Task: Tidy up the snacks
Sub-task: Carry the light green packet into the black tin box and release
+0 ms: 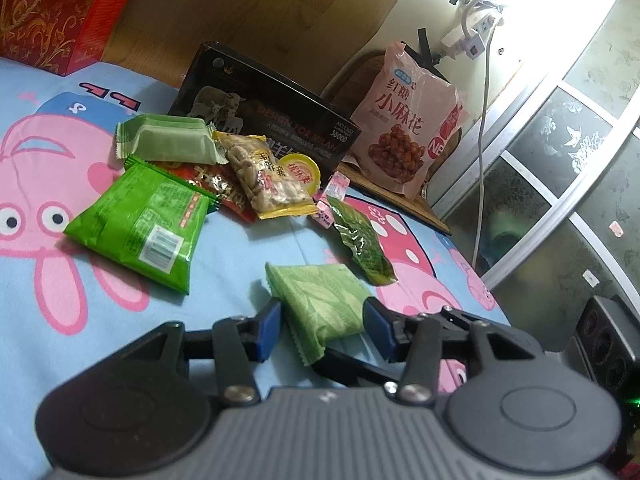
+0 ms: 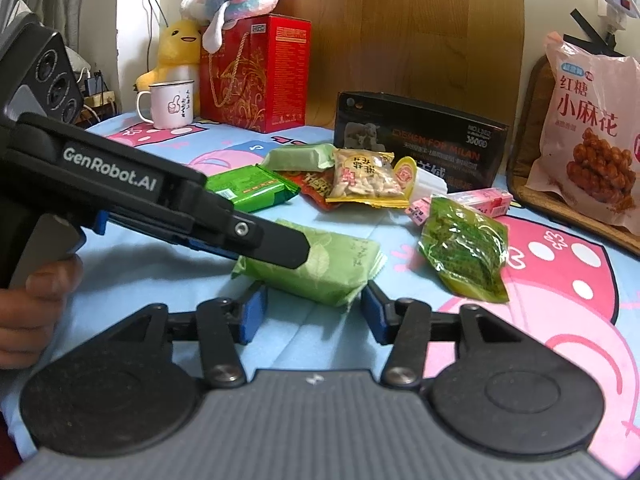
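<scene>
Between the left gripper's [image 1: 324, 326] blue pads sits the pale green packet [image 1: 324, 304], and the jaws are spread wide, each pad just off an edge, nothing squeezed! From the right wrist view that same gripper reaches in from the left, its dark finger lying over the packet's near end. The right gripper [image 2: 314, 312] is released too, pads parted, with the packet's corner poking toward the gap between them.

Ahead of the left jaws, a dark green pouch [image 1: 362, 242] lies to the right, on the pig-print cloth [image 1: 224, 264]. Further out and to the left, a bright green bag [image 1: 138, 228] lies barcode up. Beyond it the pile: a wafer pack [image 1: 170, 140], a red packet [image 1: 224, 192], a nut bag [image 1: 262, 176] and a yellow-lidded cup [image 1: 300, 168], all overlapping. Small pink packets [image 1: 330, 196] sit beside the cup. Behind them stands a black box [image 1: 260, 112], with a big pink bag [image 1: 408, 120] propped at the far right.
</scene>
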